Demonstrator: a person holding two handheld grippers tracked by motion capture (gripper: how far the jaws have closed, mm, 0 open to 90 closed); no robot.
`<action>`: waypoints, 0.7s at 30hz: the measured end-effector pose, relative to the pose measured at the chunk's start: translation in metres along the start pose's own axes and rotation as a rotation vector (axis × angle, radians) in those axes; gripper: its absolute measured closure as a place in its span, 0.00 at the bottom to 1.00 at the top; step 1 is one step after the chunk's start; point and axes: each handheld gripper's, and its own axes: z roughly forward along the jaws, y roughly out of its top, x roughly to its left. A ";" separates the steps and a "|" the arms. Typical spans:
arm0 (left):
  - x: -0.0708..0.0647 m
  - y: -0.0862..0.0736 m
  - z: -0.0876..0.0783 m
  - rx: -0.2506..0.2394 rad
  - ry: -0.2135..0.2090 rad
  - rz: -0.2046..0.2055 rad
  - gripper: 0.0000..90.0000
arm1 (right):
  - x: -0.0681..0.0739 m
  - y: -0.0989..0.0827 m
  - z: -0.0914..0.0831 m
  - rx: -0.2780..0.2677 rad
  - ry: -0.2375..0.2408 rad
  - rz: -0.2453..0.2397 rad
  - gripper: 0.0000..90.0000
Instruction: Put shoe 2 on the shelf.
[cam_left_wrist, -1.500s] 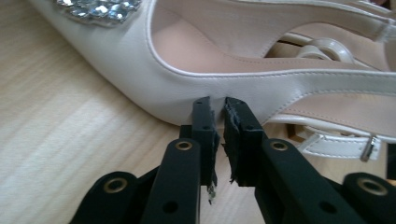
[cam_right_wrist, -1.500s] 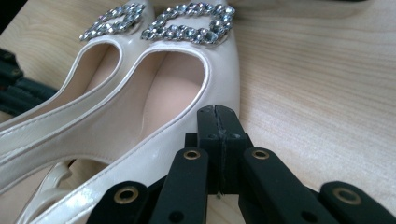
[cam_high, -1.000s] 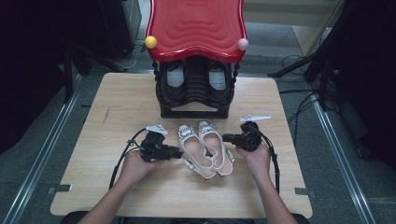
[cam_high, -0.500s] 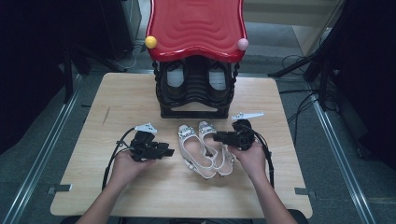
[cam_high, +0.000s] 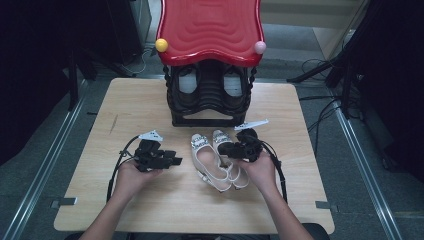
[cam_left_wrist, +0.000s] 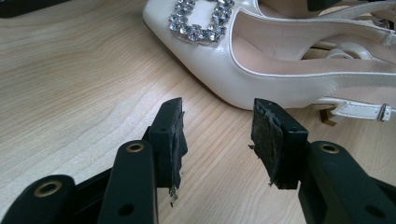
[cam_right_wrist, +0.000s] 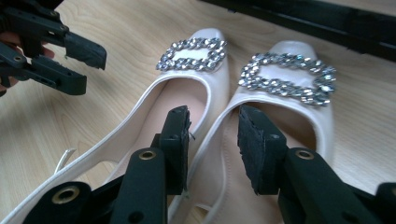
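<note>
Shoes (cam_high: 215, 160), a white pair with jewelled buckles, lie side by side at the middle of the table (cam_high: 125, 105), toes toward the far edge and the rack (cam_high: 210, 95), long axes running near edge to far edge. The right gripper (cam_high: 227, 149) is held directly over them, jaws open, straddling the two inner walls where the shoes touch (cam_right_wrist: 219, 126). The left gripper (cam_high: 172, 160) is held just left of the pair, jaws open and empty, facing the left shoe's side (cam_left_wrist: 261, 70). The right is judged nearer for a pick.
</note>
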 end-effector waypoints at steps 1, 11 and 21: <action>0.001 0.000 -0.001 -0.004 -0.003 0.001 0.60 | 0.001 0.001 0.001 0.006 0.000 0.000 0.71; 0.002 0.000 -0.002 -0.005 0.013 0.006 0.60 | 0.010 0.004 0.014 0.078 -0.016 -0.003 0.67; 0.001 0.001 0.000 -0.007 0.019 0.017 0.60 | 0.019 0.012 0.017 0.179 -0.046 -0.017 0.66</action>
